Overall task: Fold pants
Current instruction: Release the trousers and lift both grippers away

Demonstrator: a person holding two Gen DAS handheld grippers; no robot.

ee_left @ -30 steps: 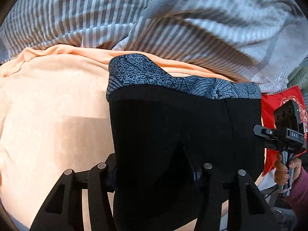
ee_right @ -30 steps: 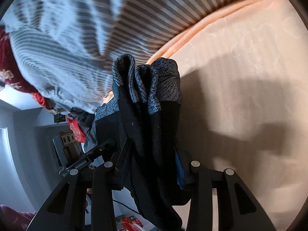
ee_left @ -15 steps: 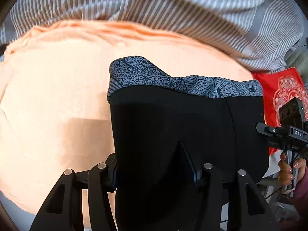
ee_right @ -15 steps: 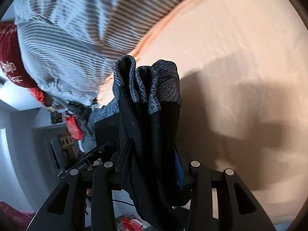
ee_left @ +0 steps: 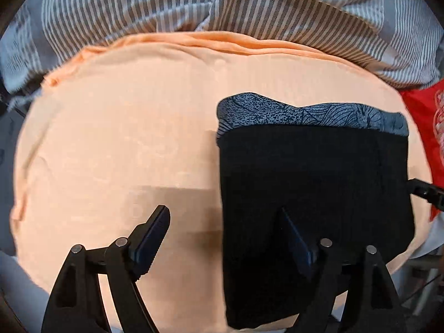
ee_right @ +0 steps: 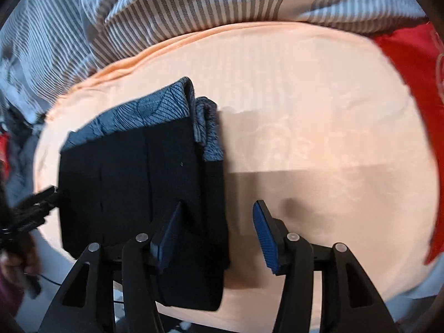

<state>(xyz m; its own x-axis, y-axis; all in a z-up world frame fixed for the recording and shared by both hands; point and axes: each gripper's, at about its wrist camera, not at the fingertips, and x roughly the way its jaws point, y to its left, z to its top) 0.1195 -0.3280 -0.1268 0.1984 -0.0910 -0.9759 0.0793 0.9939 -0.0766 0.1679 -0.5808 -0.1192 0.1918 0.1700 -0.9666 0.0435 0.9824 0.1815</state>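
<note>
Both grippers, left (ee_left: 222, 227) and right (ee_right: 217, 222), are opening, releasing the folded pants (ee_left: 313, 194); a dragging finger risks undoing the fold.

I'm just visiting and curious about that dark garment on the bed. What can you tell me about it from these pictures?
The pants are black, soft-looking fabric with a blue-grey leaf-patterned waistband. They lie folded into a compact rectangle, layers stacked at one edge, flat on the peach sheet, waistband toward the striped duvet. Both grippers have just been opening: the left gripper and right gripper each straddle an edge of the pants, with no pads pressing.
</note>
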